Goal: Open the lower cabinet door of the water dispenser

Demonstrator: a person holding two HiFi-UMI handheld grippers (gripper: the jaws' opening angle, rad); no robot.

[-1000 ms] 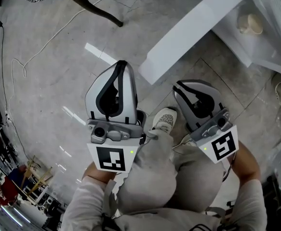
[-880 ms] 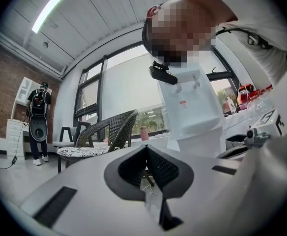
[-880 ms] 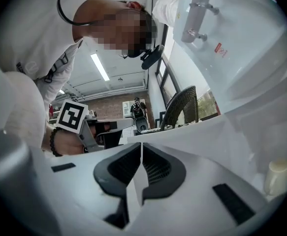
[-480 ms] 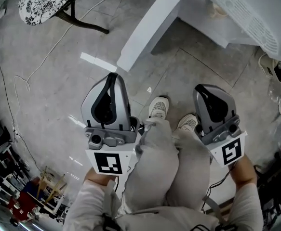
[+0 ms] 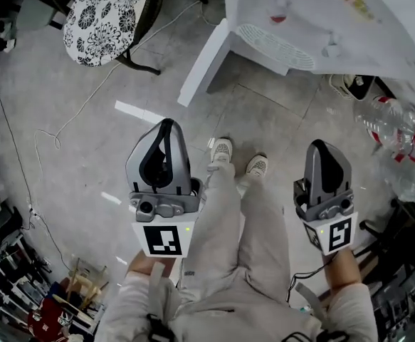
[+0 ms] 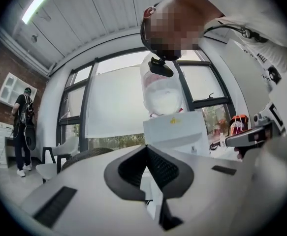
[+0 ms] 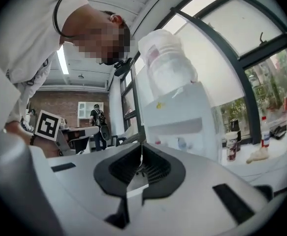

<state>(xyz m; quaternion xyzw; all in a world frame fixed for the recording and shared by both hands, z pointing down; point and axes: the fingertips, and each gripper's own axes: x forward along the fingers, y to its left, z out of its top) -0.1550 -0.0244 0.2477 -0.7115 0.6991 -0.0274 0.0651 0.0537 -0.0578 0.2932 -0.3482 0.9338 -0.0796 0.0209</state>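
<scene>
The water dispenser (image 5: 321,20) is the biggest thing before you, white, with a large bottle (image 7: 168,63) standing upside down on its top. The risk starts there: a hard pull or push on the low front could rock the whole body, and the bottle with it.

The lower cabinet door (image 5: 206,61) seems already swung out from the body, a long white panel that reaches over the grey floor toward your left side. I judge the opening as done or almost done, so a further pull could strain the hinge. If you step forward, your leg or a claw could knock the free edge and swing the door shut again.

The round patterned table (image 5: 107,9) stands near the door on its outer side, and a door swung wider could hit it. A thin cable (image 5: 58,123) lies on the floor at your left, where a sideways step could catch it.

Now the position. Both claws point level, toward the upper part of the dispenser. The door is low, ahead of your shoes (image 5: 221,150) and well below both claws.

- **Left gripper** (image 5: 166,125): its jaws are together with nothing between them. The door's free edge lies ahead of it and a little to the right.
- **Right gripper** (image 5: 326,147): it is also closed and empty. The door is ahead and to its left, well apart.
</scene>
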